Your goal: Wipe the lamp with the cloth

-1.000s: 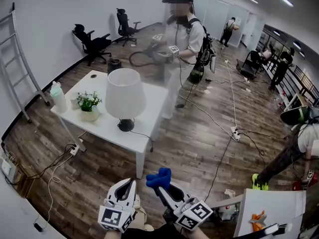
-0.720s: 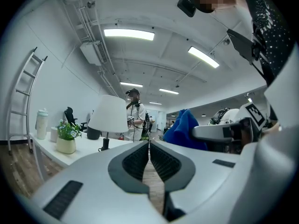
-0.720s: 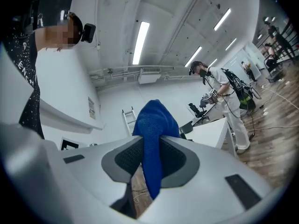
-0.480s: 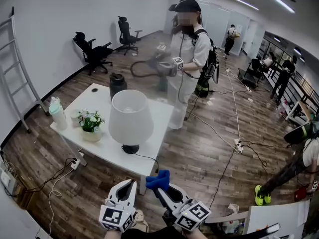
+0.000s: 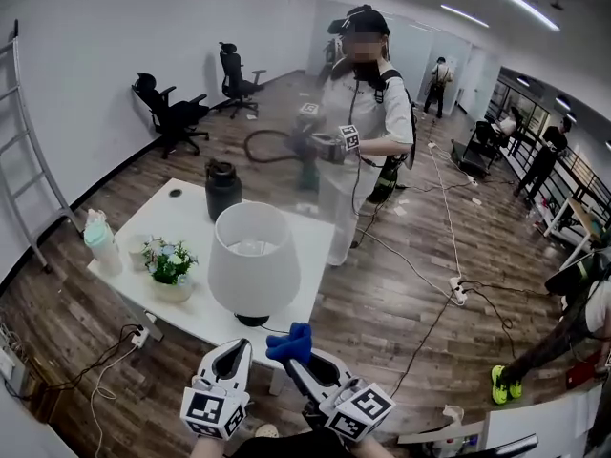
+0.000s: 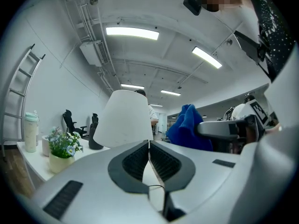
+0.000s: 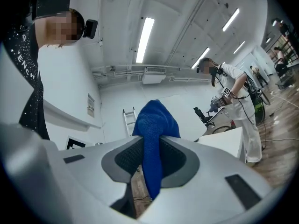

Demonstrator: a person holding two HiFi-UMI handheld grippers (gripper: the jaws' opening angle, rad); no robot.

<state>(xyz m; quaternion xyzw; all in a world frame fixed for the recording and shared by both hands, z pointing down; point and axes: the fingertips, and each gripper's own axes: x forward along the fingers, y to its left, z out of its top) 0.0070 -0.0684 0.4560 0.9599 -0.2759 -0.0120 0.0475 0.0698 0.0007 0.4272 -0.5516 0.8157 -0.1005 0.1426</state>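
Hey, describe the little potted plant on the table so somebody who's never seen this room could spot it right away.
Find the white table on the wood floor. Between the pale bottle at its corner and the big white lamp sits the potted plant. It is the only green thing there: leafy, with small pale flowers, in a low cream pot.

Under lamp shade (image 5: 253,256): lamp base (image 5: 252,320) mostly hidden, stem unseen.
Behind left gripper (image 5: 238,349) and right gripper (image 5: 292,356): near corner of table (image 5: 186,213) partly covered.
Both grippers' rear ends cut off by bottom edge.
Between right jaws: middle of cloth (image 7: 152,125) pinched out of sight.
Behind pressed-together left jaws, left gripper view: shade's lower rim hidden.
Right edge: crouching person (image 5: 558,332) cut off.
Dark loop (image 5: 272,146) near standing person (image 5: 368,113): blurred, unidentifiable.
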